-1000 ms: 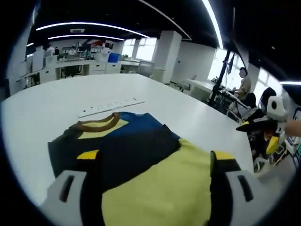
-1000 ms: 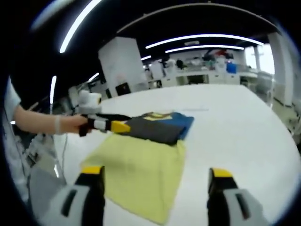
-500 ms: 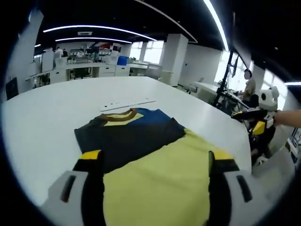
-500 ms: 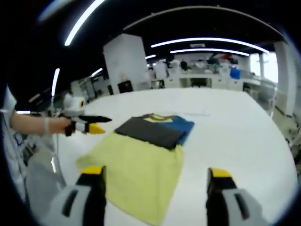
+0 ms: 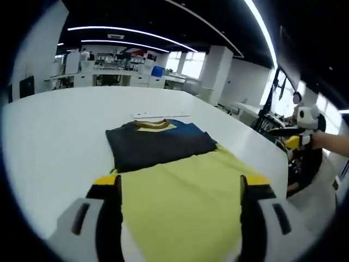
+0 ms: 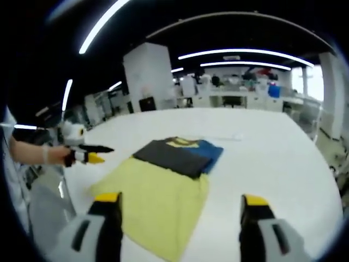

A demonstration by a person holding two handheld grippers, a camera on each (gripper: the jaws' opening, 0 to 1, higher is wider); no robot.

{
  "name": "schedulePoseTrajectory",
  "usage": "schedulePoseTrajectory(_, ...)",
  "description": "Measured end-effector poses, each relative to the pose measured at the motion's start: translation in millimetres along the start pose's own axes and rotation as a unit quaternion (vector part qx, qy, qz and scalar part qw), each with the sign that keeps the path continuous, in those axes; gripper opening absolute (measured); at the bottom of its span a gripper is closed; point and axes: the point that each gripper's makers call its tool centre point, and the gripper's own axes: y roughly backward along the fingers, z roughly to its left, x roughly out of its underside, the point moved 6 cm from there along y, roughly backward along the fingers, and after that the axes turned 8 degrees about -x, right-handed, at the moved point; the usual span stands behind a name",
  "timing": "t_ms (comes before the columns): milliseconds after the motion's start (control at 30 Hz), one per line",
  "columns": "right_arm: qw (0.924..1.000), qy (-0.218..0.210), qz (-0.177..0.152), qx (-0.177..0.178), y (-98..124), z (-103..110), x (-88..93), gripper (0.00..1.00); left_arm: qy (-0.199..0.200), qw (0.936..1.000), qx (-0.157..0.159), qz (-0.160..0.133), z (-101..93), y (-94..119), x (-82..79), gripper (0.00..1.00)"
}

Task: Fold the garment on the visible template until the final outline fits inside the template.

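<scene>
Beyond the open left claw (image 5: 180, 188), on the table (image 5: 49, 142), the partly folded garment (image 5: 174, 174).

an open-plan office or lab floor — long strip lights (image 5: 125, 31) curve across a dark ceiling, and a thick white column (image 6: 148, 73) stands ahead-left of the right gripper. far ahead of both grippers, beyond the big white table (image 5: 49, 125), run rows of white desks (image 5: 103, 79) crowded with gear — bright windows (image 5: 192, 63) behind them.
</scene>
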Motion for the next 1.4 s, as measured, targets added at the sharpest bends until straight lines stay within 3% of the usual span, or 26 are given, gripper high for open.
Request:
schedulePoseTrajectory(133, 1.0, -0.005, 0.003, 0.002, 1, -4, 5.3, 0.89, 0.011, 0.9999, -0.005, 0.009, 2.2, 10, 7.1, 0.84)
schedulePoseTrajectory(433, 0.9995, -0.015, 0.027, 0.0, 2, -10, 27.1, 0.87, -0.004, 0.9992, -0.003, 0.04, 8.1, 22, 25.1, 0.81)
schedulePoseTrajectory(500, 0.999, -0.02, 0.039, -0.001, 2, -9, 35.2, 0.83, -0.005, 0.999, -0.001, 0.045, 6.6, 27, 28.8, 0.79)
schedulePoseTrajectory(600, 0.9983, -0.026, 0.052, -0.003, 1, -6, 45.2, 0.69, -0.003, 0.9984, -0.008, 0.056, 13.2, 31, 37.9, 0.78)
schedulePoseTrajectory(833, 0.9965, -0.031, 0.076, -0.014, -4, 4, 60.8, 0.65, 0.009, 0.9961, -0.016, 0.086, 16.9, 46, 57.2, 0.72)
schedulePoseTrajectory(1000, 0.9954, -0.028, 0.089, -0.022, -7, 9, 68.1, 0.59, 0.009, 0.9931, -0.013, 0.116, 17.5, 58, 73.0, 0.6)
schedulePoseTrajectory(1133, 0.9942, -0.033, 0.099, -0.023, -9, 10, 77.7, 0.57, 0.037, 0.9906, -0.008, 0.132, 18.4, 65, 85.0, 0.49)
schedulePoseTrajectory(1267, 0.9924, -0.039, 0.115, -0.022, -11, 9, 90.4, 0.44, 0.049, 0.9875, -0.022, 0.148, 19.4, 72, 97.0, 0.45)
schedulePoseTrajectory(1400, 0.9913, -0.052, 0.119, -0.024, -13, 11, 96.2, 0.42, 0.075, 0.9841, -0.031, 0.158, 21.6, 77, 105.2, 0.35)
